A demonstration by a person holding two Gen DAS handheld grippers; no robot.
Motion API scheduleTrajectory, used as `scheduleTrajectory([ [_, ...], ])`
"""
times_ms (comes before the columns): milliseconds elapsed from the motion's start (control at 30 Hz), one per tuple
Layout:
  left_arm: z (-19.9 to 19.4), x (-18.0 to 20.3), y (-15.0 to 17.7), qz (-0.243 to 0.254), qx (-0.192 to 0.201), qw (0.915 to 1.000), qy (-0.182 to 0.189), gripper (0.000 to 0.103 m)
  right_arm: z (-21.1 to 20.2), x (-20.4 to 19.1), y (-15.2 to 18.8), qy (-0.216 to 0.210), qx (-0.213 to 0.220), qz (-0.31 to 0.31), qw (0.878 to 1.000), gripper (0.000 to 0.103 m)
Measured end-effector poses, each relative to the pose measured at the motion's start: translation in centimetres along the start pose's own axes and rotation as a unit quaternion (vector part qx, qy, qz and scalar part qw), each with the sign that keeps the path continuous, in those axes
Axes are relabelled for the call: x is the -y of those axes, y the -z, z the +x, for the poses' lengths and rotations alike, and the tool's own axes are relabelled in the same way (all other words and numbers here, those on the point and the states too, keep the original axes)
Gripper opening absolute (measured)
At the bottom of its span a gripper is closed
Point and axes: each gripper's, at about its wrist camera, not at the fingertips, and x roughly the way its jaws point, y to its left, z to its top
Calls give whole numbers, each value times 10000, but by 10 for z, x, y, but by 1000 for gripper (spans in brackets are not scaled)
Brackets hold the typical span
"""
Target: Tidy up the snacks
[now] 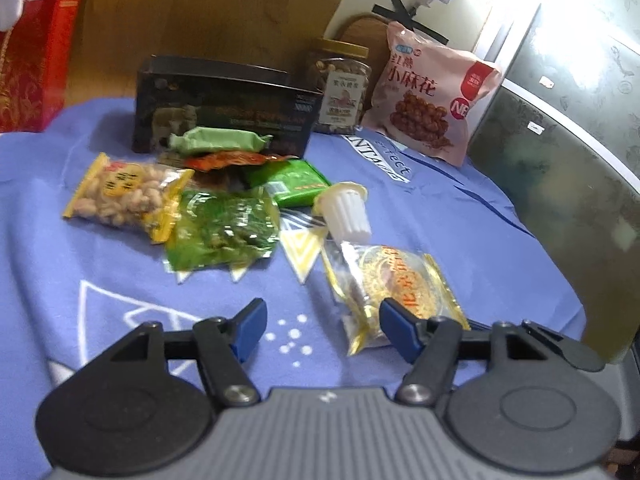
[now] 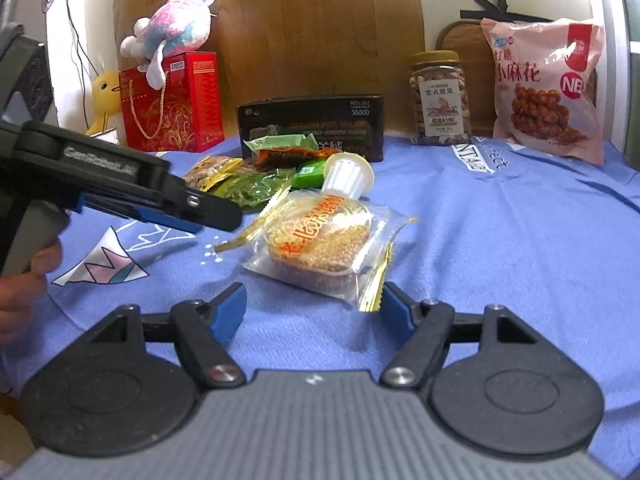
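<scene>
Both tongs gaping, left gripper and right gripper empty: square up on sesame cake packet just ahead, pinching crimped edge, not cake.

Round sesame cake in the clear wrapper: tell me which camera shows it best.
The right wrist view. The sesame cake lies whole and sharp just ahead of the open right gripper. In the left wrist view the cake is blurred, with its near corner behind one finger of the open left gripper.

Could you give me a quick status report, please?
Left gripper and right gripper open, empty. Round sesame cake in clear wrapper just ahead. White ribbed jelly cup behind it.
</scene>
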Motion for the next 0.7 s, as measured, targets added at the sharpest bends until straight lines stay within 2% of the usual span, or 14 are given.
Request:
scheduleTrajectory([
  [200, 19, 7, -7, -130, -111, 9992, 349, 65, -7, 7, -7, 247, 113, -231, 9994, 74],
  [267, 30, 7, -6, -223, -240, 9987, 379, 55, 2, 15, -10, 152, -43, -127, 9998, 72],
  [300, 31, 8, -5, -233, -181, 9988, 401, 51, 8, 18, -11, 53, -160, -64, 9998, 57],
  [333, 32, 8, -4, -271, -218, 9979, 545, 38, 14, 20, -12, -64, -284, 4, 9996, 54],
  [367, 29, 9, -5, -340, -186, 9978, 535, 36, 17, 19, -14, -151, -284, -21, 9995, 46],
  [400, 25, 10, -6, -338, -152, 9981, 482, 35, 17, 16, -17, -234, -306, -65, 9992, 42],
  [533, -6, 11, -25, -259, 204, 9988, 354, 34, 7, 7, -39, -618, -135, 89, 9980, 41],
  [700, -23, -1, -91, -139, 813, 9965, 125, 35, 26, 6, -102, -885, 396, -99, 9952, 41],
])
